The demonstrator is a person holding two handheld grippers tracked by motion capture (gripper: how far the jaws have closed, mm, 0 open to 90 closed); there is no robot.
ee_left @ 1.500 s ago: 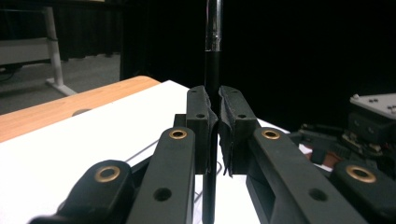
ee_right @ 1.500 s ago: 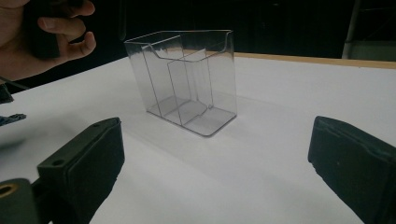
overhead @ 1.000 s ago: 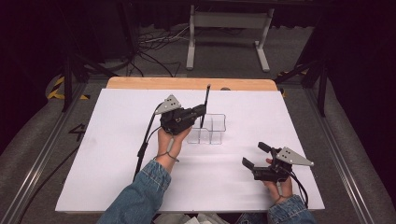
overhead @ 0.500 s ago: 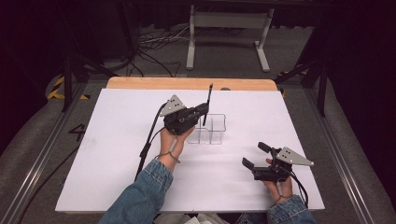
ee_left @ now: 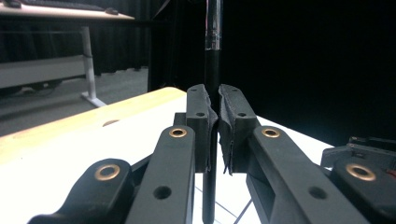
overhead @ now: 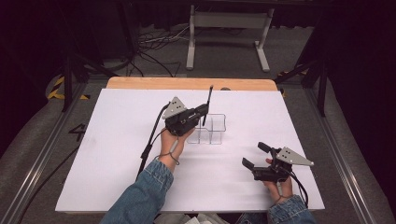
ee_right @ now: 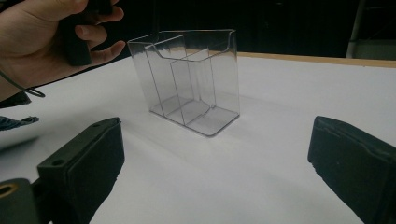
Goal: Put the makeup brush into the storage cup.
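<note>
A thin black pen [overhead: 208, 103] with a silver band stands nearly upright, and my left gripper [overhead: 204, 111] is shut on its lower shaft. The pen [ee_left: 212, 56] rises between the two pressed pads of the left gripper [ee_left: 213, 109] in the left gripper view. Its lower end hangs just over the left side of a clear plastic divided holder [overhead: 213, 129] at the table's middle. My right gripper [overhead: 256, 155] rests at the near right, open and holding nothing. From the right gripper [ee_right: 217, 149] the holder [ee_right: 189, 79] stands straight ahead, with the person's left hand [ee_right: 44, 42] beside it.
A white sheet [overhead: 116, 140] covers the table, with a wooden strip [overhead: 187, 83] along the far edge. Dark floor, cables and a metal stand leg [overhead: 190, 42] lie beyond. Metal rails run along both sides of the table.
My left gripper and the pen have drifted very slightly to the right over the holder. The right gripper has stayed where it was.
</note>
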